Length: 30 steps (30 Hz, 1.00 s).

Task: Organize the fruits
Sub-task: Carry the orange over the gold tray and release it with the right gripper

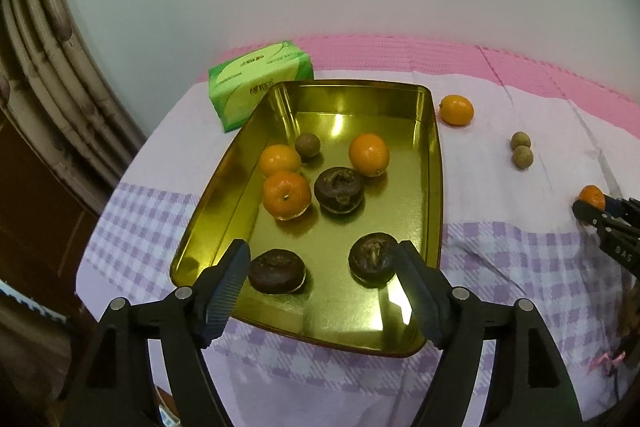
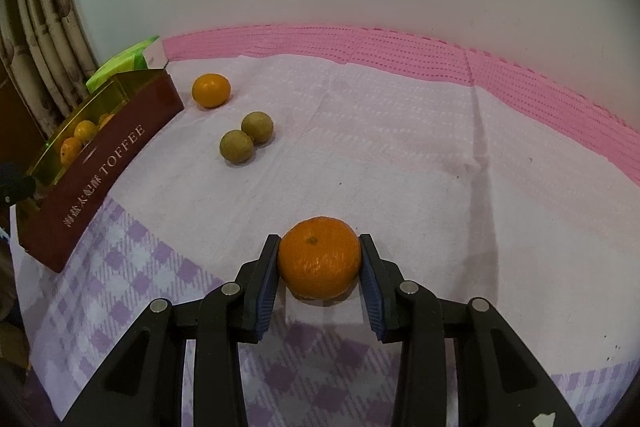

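Observation:
A gold tin tray holds three tangerines, three dark brown fruits and one small brown round fruit. My left gripper is open and empty above the tray's near end, its fingers either side of two dark fruits. My right gripper is shut on a tangerine that rests on the cloth; it also shows in the left wrist view. Another tangerine and two small brown fruits lie loose on the cloth right of the tray.
A green tissue pack stands behind the tray's far left corner. The table has a lilac checked cloth with a pink mat along the wall. A curtain hangs at the left.

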Available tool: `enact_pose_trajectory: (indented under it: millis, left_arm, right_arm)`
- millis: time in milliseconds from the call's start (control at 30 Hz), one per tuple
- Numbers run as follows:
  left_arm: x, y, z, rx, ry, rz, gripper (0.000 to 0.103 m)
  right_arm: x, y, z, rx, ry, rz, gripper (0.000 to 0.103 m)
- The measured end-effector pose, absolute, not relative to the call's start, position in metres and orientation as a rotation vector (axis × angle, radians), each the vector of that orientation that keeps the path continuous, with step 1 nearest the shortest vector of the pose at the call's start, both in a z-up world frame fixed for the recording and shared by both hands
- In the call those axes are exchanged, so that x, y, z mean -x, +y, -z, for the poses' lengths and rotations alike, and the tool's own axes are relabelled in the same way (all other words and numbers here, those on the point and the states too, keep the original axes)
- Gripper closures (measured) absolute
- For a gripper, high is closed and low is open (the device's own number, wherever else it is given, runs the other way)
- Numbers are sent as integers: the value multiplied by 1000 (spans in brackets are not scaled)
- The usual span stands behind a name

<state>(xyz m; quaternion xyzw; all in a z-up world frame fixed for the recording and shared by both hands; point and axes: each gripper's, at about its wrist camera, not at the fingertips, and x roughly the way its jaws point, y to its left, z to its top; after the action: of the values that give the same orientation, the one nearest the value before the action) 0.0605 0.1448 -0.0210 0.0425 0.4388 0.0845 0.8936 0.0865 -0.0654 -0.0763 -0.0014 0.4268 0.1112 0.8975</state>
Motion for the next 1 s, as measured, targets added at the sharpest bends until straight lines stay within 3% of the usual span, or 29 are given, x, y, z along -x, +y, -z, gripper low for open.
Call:
enact_pose_trajectory:
  millis: [400,1000]
  left_arm:
    - [-62,146,20,-84,924,-184,26]
    - [-66,173,13,-55,941,-287,21]
  right_arm:
    - [-65,-47,61,-46,874,-308,68]
    - [-55,33,-5,-60,802,-550,68]
